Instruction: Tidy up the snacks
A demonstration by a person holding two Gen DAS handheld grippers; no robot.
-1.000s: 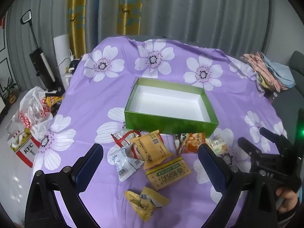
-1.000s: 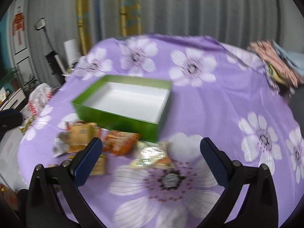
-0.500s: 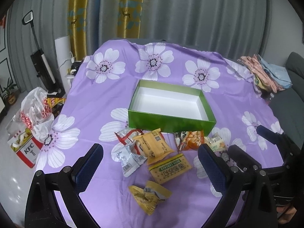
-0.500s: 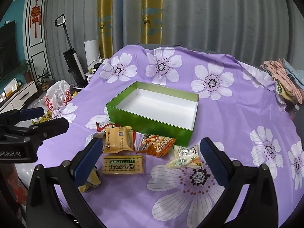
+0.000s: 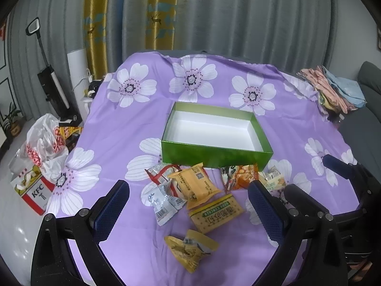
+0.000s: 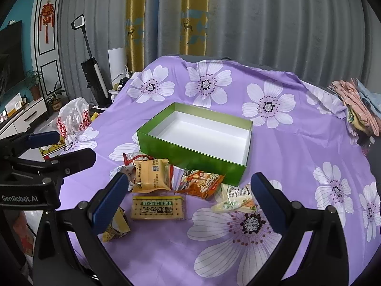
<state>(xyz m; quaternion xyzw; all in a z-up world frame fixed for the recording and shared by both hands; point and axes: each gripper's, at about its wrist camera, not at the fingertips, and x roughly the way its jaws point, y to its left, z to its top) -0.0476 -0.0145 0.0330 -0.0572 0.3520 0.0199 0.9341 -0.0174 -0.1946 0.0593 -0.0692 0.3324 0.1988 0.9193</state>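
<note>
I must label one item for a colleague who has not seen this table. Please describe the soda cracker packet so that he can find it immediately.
Start at the open green box on the purple flowered cloth; the snacks lie in front of its near wall. The soda cracker packet lies flat, nearer the camera than the orange packet. Only it is a flat yellow rectangle with a green band reading SODA CRACKER.

Black left gripper (image 5: 188,211) and right gripper (image 6: 185,199), blue textured pads, silver screws, apparently "GenRobot.AI" lettering
</note>
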